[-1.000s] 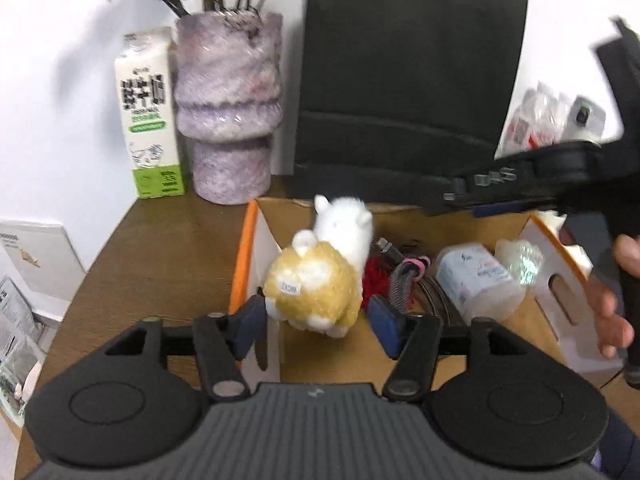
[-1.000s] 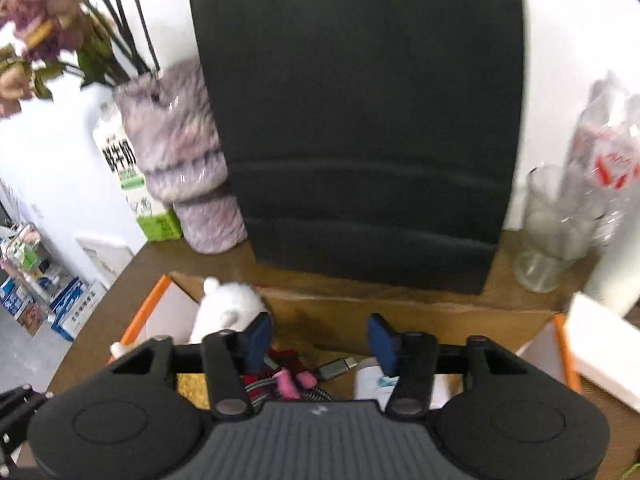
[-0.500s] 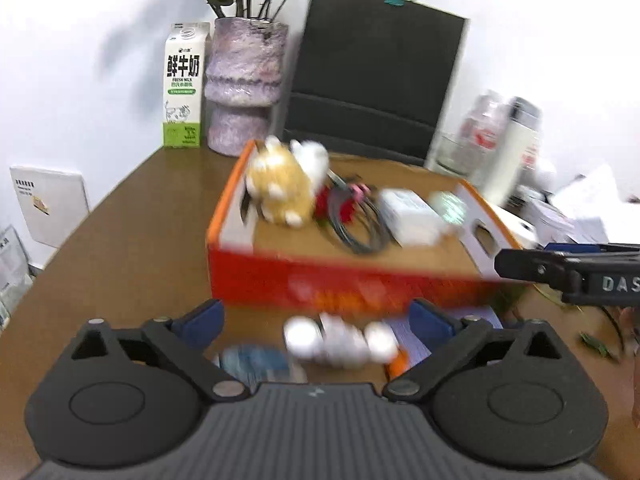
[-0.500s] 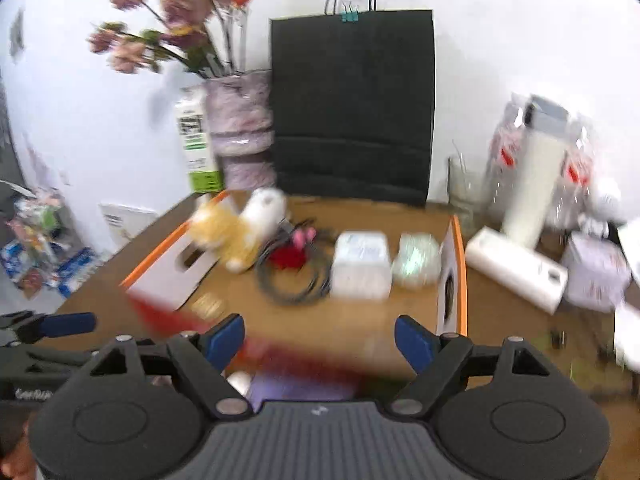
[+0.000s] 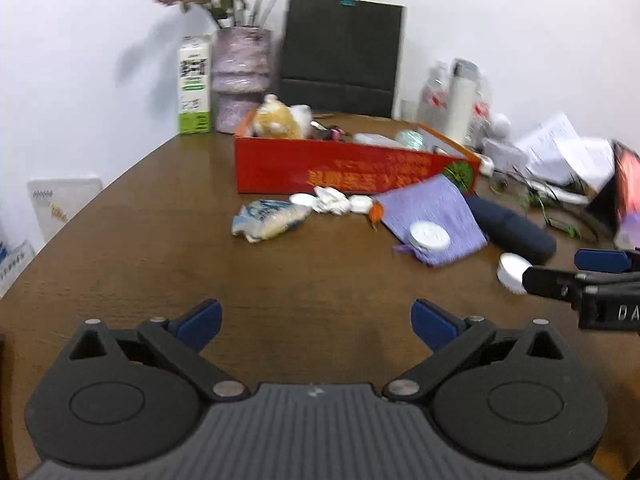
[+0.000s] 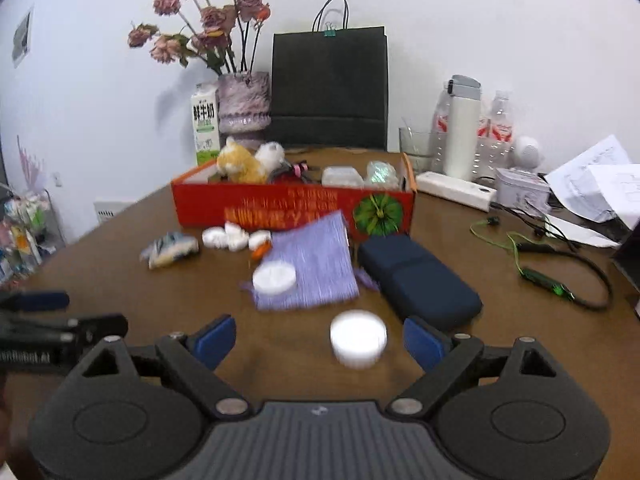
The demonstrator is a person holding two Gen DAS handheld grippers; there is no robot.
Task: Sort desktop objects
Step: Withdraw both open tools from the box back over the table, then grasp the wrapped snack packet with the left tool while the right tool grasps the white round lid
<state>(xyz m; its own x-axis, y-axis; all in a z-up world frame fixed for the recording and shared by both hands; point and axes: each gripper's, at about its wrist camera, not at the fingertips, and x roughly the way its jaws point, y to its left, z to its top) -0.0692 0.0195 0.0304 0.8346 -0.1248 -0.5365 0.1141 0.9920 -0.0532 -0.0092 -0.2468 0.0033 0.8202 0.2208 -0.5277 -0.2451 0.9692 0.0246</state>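
Brown wood fills both views: the table [image 6: 500, 280] runs back to a white wall, and the red cardboard box [image 6: 294, 210] stands toward its far edge, already holding a plush toy [image 6: 240, 164] and other small things. Loose items lie in front of the box, near the table's middle: a dark blue case [image 6: 420, 280], a purple cloth [image 6: 310, 264], a snack packet [image 5: 270, 220]. Smallest and nearest is a white round jar [image 6: 358, 338], lying straight ahead of the right gripper [image 6: 318, 338], between its spread fingers though a little toward the right one; being round, it offers no long axis to match. The left gripper [image 5: 316, 320], equally wide open and empty, faces bare wood well to the jar's left, so the right is nearer. A second ago both hovered close over the box with narrower jaws; now they sit back near the table's front edge.
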